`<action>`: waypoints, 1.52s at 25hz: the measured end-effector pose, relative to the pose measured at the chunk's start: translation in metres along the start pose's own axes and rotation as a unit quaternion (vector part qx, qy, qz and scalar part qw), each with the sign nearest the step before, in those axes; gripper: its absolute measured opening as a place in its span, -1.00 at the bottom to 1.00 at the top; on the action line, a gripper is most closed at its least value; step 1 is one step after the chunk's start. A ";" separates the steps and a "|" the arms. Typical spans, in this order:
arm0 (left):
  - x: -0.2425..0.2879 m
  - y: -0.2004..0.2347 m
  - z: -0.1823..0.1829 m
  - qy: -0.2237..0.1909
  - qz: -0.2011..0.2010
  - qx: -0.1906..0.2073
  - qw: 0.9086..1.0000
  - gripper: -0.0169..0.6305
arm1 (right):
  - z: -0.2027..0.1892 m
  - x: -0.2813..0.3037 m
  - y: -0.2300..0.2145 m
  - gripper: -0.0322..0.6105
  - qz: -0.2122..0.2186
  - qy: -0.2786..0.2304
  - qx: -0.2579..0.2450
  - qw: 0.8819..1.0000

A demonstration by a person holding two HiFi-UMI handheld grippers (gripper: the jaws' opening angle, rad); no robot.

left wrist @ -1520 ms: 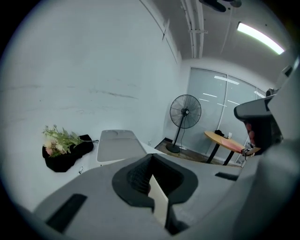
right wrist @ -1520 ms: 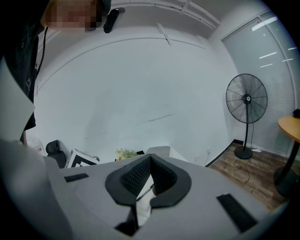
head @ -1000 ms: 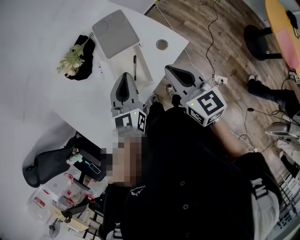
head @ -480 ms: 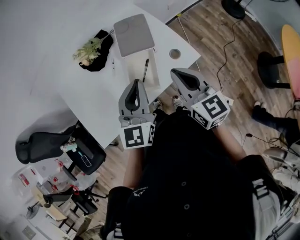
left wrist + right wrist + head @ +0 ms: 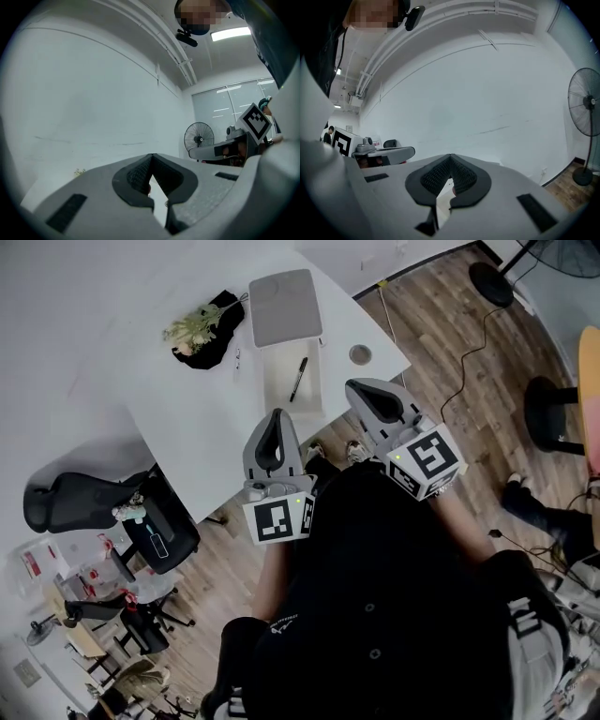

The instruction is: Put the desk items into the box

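Note:
On the white desk (image 5: 178, 399) stands an open white box (image 5: 292, 381) with a black pen (image 5: 299, 379) lying in it. Behind the box lies a grey flat lid (image 5: 284, 307). Left of it are a sprig of greenery on a black item (image 5: 202, 326) and a small thin object (image 5: 237, 359). My left gripper (image 5: 275, 416) hovers over the desk's near edge, just short of the box, shut and empty. My right gripper (image 5: 360, 388) is held off the desk's near corner, also shut and empty. In both gripper views the left gripper (image 5: 151, 157) and the right gripper (image 5: 450, 157) point at a white wall, jaws together.
A round grommet (image 5: 360, 354) sits by the desk's right corner. A black office chair (image 5: 75, 502) stands left of the desk. Cables and chair bases (image 5: 548, 413) lie on the wooden floor at right. A standing fan (image 5: 586, 117) is near the wall.
The head view has swung, so the desk and box sit further right and higher in frame. Both grippers stay shut, held close to the body at about the same spacing.

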State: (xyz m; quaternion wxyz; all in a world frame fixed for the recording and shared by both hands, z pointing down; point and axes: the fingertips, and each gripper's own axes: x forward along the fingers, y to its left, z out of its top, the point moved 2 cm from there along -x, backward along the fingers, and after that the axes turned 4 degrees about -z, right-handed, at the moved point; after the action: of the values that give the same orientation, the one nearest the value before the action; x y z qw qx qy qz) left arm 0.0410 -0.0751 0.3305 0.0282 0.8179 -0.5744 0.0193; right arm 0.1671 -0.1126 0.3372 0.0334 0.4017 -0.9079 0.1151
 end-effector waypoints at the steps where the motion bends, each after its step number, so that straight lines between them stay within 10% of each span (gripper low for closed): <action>1: -0.001 -0.001 -0.001 0.000 0.003 0.000 1.000 -0.93 | -0.001 -0.001 0.000 -0.90 0.003 0.001 -0.002 1.000; 38: -0.016 -0.002 0.029 -0.041 0.053 0.011 0.998 -0.93 | 0.040 -0.015 0.010 -0.90 0.037 -0.070 -0.041 0.996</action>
State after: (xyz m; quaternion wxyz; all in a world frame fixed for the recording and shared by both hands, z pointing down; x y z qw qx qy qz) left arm 0.0375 -0.0609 0.3002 -0.0053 0.7868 -0.6172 -0.0065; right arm 0.1716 -0.1050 0.2938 -0.0177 0.3728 -0.9264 0.0504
